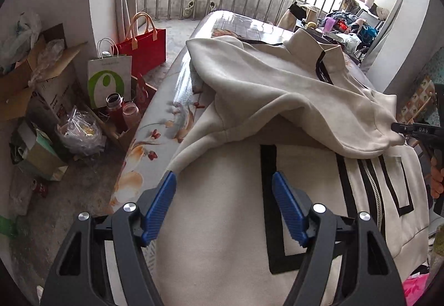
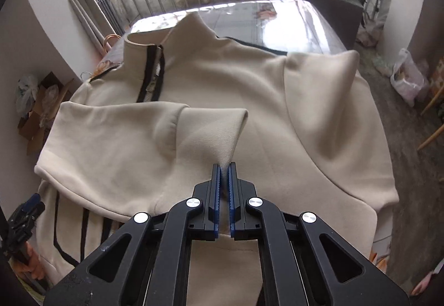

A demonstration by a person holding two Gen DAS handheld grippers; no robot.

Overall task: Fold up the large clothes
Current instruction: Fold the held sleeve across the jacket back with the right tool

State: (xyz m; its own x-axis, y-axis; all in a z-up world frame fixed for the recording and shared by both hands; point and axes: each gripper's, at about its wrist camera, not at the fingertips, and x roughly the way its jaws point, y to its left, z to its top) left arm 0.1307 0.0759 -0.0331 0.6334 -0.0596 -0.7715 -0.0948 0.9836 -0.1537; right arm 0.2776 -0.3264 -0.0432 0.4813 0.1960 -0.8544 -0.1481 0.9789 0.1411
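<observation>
Right gripper [image 2: 224, 167] pinching cream jacket's [image 2: 249, 89] sleeve [image 2: 116, 139], lifted fabric ahead, left gripper [image 1: 224, 181] wide open, empty, above hem

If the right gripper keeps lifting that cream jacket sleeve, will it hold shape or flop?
Likely floppy: the sleeve tents up to the right gripper, shut on it, and sags away on both sides. The thick knit of the jacket folds in soft rounded curves, so it probably drapes heavily rather than creasing. It may drag on the glossy table.
</observation>
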